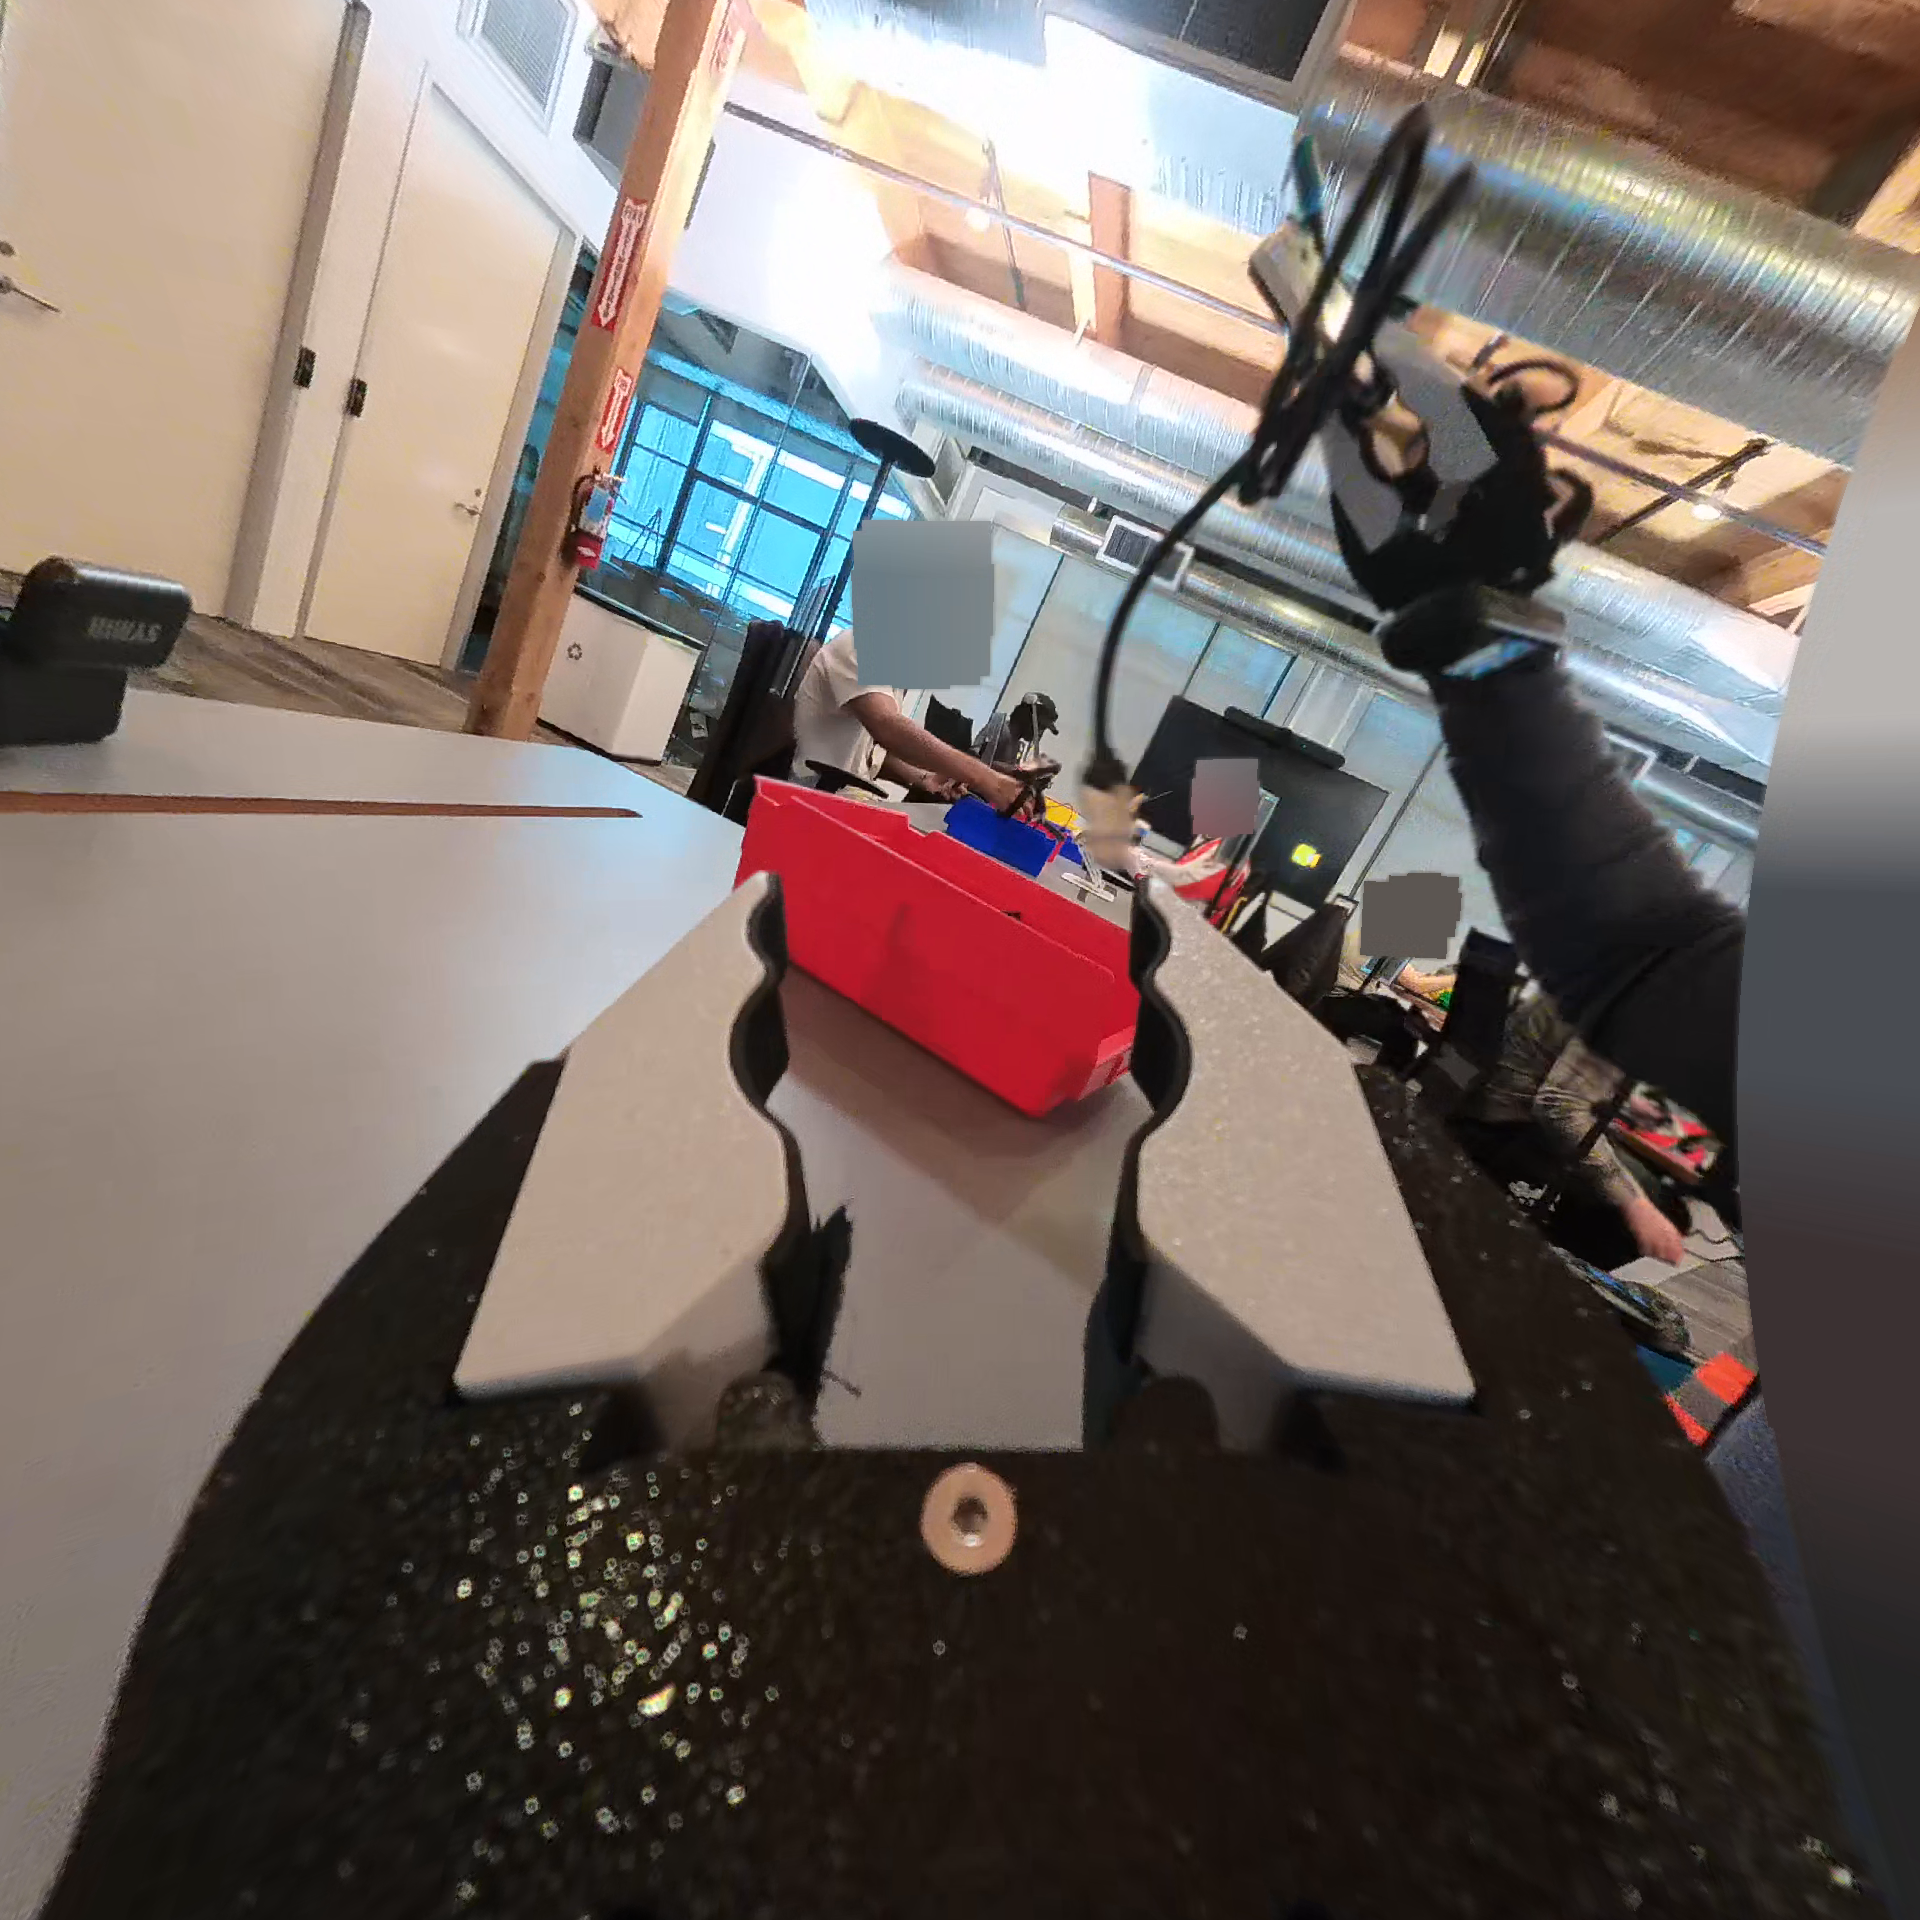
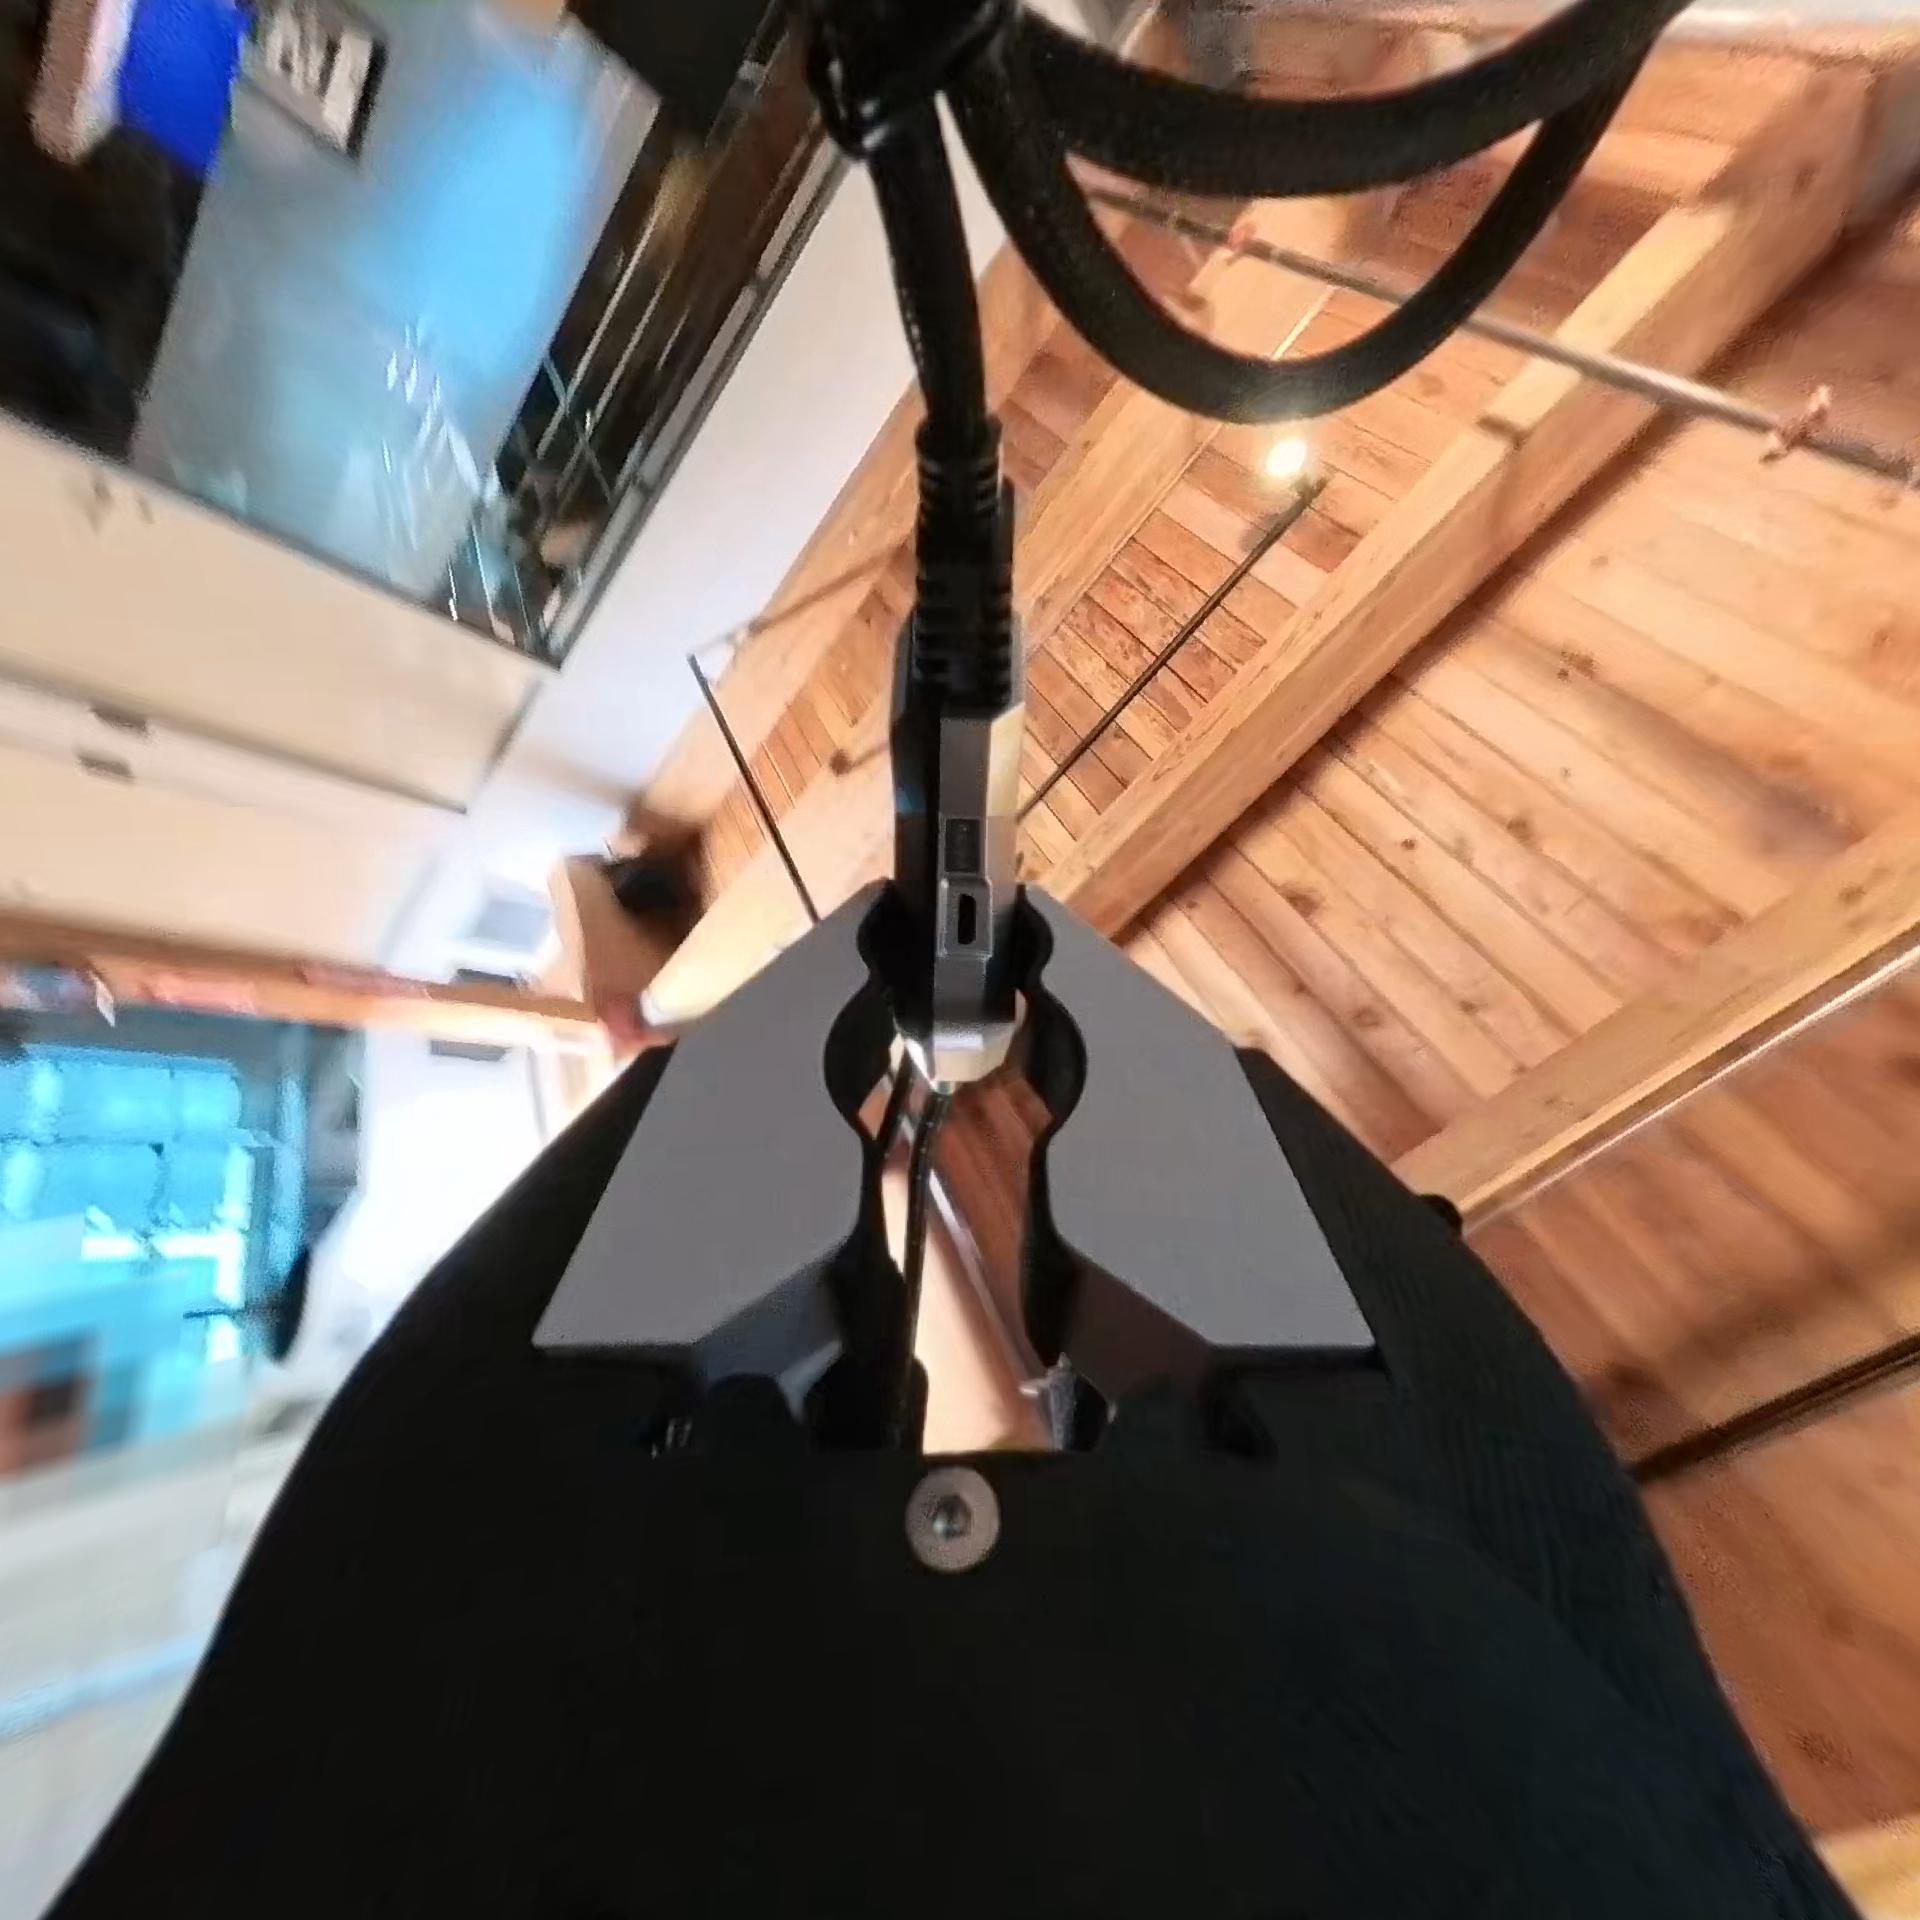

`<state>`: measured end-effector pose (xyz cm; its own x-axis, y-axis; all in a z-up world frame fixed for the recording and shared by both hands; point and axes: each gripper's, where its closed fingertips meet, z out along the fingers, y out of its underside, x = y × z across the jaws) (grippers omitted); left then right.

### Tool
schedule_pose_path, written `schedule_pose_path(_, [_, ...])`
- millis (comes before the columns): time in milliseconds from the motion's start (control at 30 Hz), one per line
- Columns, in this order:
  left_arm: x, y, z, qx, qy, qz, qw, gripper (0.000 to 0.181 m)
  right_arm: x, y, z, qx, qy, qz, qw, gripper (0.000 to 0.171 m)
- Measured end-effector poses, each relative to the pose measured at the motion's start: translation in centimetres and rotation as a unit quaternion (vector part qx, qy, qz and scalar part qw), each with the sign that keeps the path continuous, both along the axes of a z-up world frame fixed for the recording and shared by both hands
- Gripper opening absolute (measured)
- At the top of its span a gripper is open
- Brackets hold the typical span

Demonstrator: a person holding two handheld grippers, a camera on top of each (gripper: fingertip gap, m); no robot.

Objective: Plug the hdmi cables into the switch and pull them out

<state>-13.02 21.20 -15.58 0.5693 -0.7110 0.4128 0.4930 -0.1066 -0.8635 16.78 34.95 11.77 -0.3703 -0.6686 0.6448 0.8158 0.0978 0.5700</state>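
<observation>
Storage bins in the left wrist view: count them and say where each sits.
2. A red bin lies on the grey table, just beyond the open left gripper. A blue bin sits behind it, mostly hidden; more could be hidden behind them.

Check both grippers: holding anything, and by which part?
Right gripper is shut on the switch, clamped across its thin end, cables plugged in at the far end. Left gripper is open, holding nothing.

signs: red vertical signs [image 1: 631, 265] on wooden post | black case [image 1: 88, 649]: mirrored lettering
</observation>
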Motion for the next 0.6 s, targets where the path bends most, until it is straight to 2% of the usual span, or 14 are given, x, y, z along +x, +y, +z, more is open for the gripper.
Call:
schedule_pose_path(100, [0.1, 0.5, -1.0, -0.013, 0.014, 0.002, 1.000, 0.063, 2.8, 2.7, 2.6, 0.061, -0.089, -0.092, 0.990, 0.017])
schedule_pose_path(167, [0.6, 0.9, -1.6, -0.022, 0.016, -0.005, 1.000, 0.063, 3.6, 4.9, 2.2, 0.102, -0.181, -0.146, 0.967, 0.017])
schedule_pose_path(233, [1.2, 1.1, -2.5, -0.031, 0.024, -0.011, 0.999, 0.063, 4.3, 8.3, -0.7, 0.078, -0.260, -0.186, 0.944, 0.018])
schedule_pose_path(333, [2.3, 1.0, -3.4, -0.036, 0.048, -0.020, 0.998, 0.063, 5.0, 12.4, -6.6, 0.033, -0.314, -0.220, 0.923, 0.018])
schedule_pose_path(467, [2.7, 0.7, -4.2, -0.030, 0.081, -0.015, 0.996, 0.061, 4.0, 14.8, -14.1, -0.023, -0.303, -0.212, 0.929, 0.018])
schedule_pose_path(600, [2.6, 0.7, -4.6, -0.040, 0.075, -0.022, 0.996, 0.061, 2.9, 15.2, -18.9, -0.078, -0.257, -0.209, 0.940, 0.019])
